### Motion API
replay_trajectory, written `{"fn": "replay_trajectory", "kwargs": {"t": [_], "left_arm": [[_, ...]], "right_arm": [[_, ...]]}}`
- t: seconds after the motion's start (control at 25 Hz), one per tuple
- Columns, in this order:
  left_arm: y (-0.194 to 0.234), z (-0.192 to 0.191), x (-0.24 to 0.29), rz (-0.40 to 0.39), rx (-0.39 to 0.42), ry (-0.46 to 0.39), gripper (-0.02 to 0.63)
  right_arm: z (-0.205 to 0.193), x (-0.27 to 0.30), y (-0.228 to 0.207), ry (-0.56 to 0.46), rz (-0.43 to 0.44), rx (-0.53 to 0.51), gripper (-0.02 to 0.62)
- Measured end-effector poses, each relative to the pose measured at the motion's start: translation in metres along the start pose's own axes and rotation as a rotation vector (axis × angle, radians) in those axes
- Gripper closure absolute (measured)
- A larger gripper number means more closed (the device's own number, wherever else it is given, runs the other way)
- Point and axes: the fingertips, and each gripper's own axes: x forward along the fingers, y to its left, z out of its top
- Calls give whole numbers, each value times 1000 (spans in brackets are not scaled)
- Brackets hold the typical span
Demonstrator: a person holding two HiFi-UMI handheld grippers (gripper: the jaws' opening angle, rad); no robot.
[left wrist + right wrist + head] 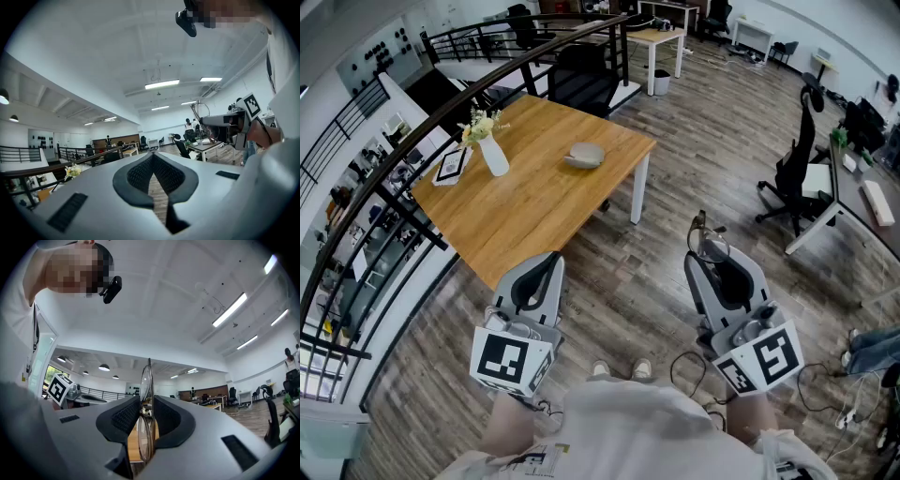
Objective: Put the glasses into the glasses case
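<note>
Nearest of all, the person's white shirt [647, 431] fills the bottom edge of the head view, with a pair of light shoes [619, 369] on the plank floor [656, 206] just past it, short of the wooden table [525, 211]. The left gripper [546, 265] is held out on the near side of the table, just short of its front edge. Its dark ribbed pads [138, 174] meet at the tips and nothing is between them. The right gripper [713, 261] is out to the right of the table, over bare floor and well apart from it. Its jaws are closed narrowly on the glasses [146, 380], which stand edge-on between the pads, one lens rising above the jaw tips and the other sitting low in the gap. The glasses are thus off the table and up in the air in the right gripper. The grey glasses case [584, 155] lies shut on the table toward its far right corner, apart from both grippers. A white vase [494, 156] of pale flowers [478, 125] stands near the table's left edge, with a small framed card [451, 166] lying just beside it at the corner. A black chair [581, 84] stands behind the table's far edge, a dark railing [525, 62] curves along the table's left side, and an office chair [797, 173] is well off to the right.
</note>
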Motion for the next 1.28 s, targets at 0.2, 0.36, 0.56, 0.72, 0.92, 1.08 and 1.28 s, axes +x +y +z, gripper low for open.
{"fn": "replay_trajectory", "kwargs": {"t": [0.2, 0.36, 0.56, 0.72, 0.92, 1.08, 1.28], "left_arm": [[-9, 1, 0, 8, 5, 0, 589], [-17, 5, 6, 17, 14, 3, 589], [-27, 8, 16, 24, 28, 12, 589], [-41, 5, 24, 19, 34, 18, 589], [-55, 0, 35, 16, 55, 44, 589], [-50, -7, 44, 36, 47, 66, 589], [-43, -11, 61, 36, 40, 44, 589]], "right_arm": [[2, -9, -7, -29, 11, 37, 479], [-1, -12, -17, -24, 26, 39, 477], [-8, -16, -29, -18, 40, 51, 477], [-23, -24, -38, -8, 47, 74, 477], [-38, -34, -51, 10, 36, 113, 477], [-45, -32, -62, 21, 32, 109, 477], [-56, -18, -73, 25, 37, 99, 477]]}}
